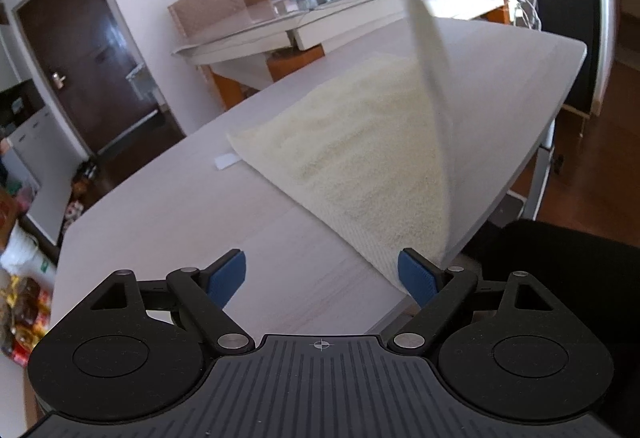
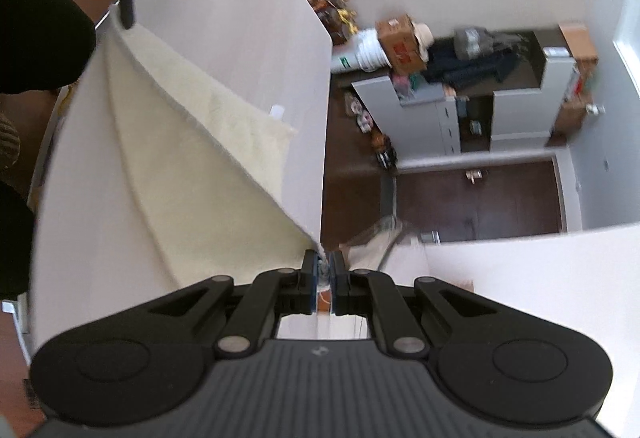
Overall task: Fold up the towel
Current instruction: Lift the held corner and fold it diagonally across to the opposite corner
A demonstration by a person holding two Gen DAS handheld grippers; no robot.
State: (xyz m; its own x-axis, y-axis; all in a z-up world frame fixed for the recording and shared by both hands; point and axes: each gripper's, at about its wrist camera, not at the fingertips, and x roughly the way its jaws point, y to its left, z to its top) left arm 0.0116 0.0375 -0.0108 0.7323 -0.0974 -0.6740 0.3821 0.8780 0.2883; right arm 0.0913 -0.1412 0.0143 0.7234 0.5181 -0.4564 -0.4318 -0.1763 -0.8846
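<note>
We see the right gripper (image 2: 325,270) pinching a corner of the cream towel (image 1: 360,158), lifting it off the table (image 1: 200,206); the left gripper (image 1: 322,276) stands spread, perhaps brushing the near corner.

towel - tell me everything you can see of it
The towel is pale cream terry with a woven band along one end. Most of it lies on the light wooden table. One corner is pinched in the shut right gripper and lifted, pulling a taut sheet upward. The open left gripper holds nothing.
</note>
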